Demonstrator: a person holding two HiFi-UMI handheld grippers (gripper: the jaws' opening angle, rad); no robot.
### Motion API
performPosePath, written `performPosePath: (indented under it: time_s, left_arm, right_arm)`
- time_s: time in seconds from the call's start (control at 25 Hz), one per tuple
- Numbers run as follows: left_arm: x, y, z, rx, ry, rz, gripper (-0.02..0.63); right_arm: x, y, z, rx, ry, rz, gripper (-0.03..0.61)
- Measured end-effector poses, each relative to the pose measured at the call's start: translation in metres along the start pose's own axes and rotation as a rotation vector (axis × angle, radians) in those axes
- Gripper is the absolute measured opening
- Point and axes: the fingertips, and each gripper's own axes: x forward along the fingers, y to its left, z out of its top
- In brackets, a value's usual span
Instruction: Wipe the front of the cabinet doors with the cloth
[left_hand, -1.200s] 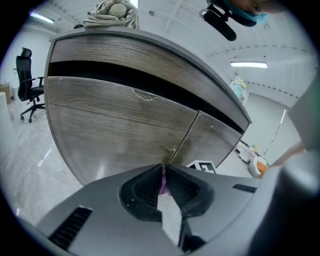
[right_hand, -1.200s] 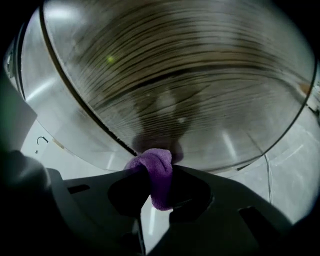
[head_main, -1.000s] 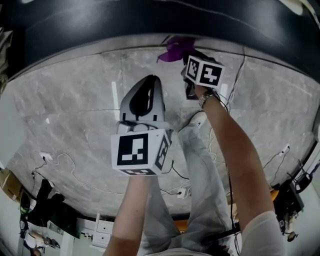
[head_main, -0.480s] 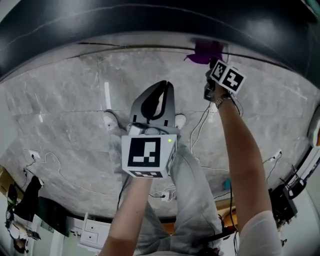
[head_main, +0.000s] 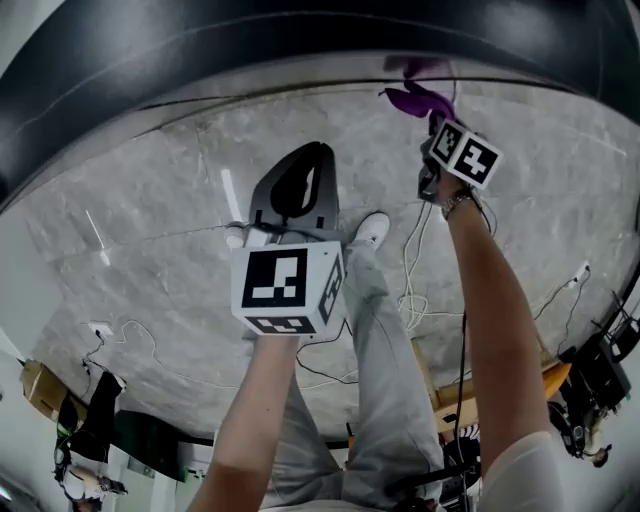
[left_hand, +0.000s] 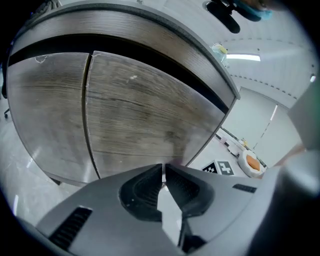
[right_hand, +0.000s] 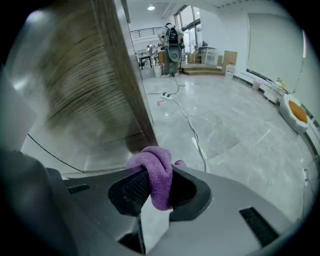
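While left gripper (left_hand: 164, 169) hangs shut, cloth (right_hand: 156, 161) pinched between right gripper (right_hand: 157, 178) jaws.

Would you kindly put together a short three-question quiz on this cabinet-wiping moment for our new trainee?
1. Multiple choice: what do the right tongs hold?
A. a sponge
B. a purple cloth
C. nothing

2. True or false: the left tongs are shut with nothing between them.

3. Short answer: how many cabinet doors show in the left gripper view, counting either side of the vertical seam?

Key: 1 B. 2 True. 3 Two.
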Motion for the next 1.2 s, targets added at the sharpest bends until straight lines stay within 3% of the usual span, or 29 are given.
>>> performPosePath:
  time_s: [0.32,0.56,0.72,0.84,1.0,1.2]
  left_arm:
    - [-0.042,0.052,0.001,0.076,0.053,-0.058,0.026]
    - [-0.07,0.121,0.018,0.061,0.009,0.003,0.026]
    - [-0.089,0.166,0.004,-0.012,-0.019,0.103,0.026]
    - [-0.091,0.176,-0.004,-0.073,-0.046,0.167,0.026]
    - [-0.084,0.159,-0.013,-0.089,-0.072,0.203,0.026]
    - [-0.066,0.126,-0.024,-0.098,-0.094,0.227,0.026]
  right_arm:
    - [-0.021,0.077,-0.057,0.087,0.021,-0.002,0.084]
    - [0.011,0.186,-0.083,-0.007,0.066,0.117,0.083]
    - [0.041,0.26,-0.107,-0.092,0.104,0.226,0.084]
    - [0.062,0.295,-0.102,-0.15,0.108,0.299,0.083]
    - [0.077,0.303,-0.082,-0.152,0.084,0.358,0.083]
    - [0.095,0.244,-0.065,-0.129,0.09,0.311,0.083]
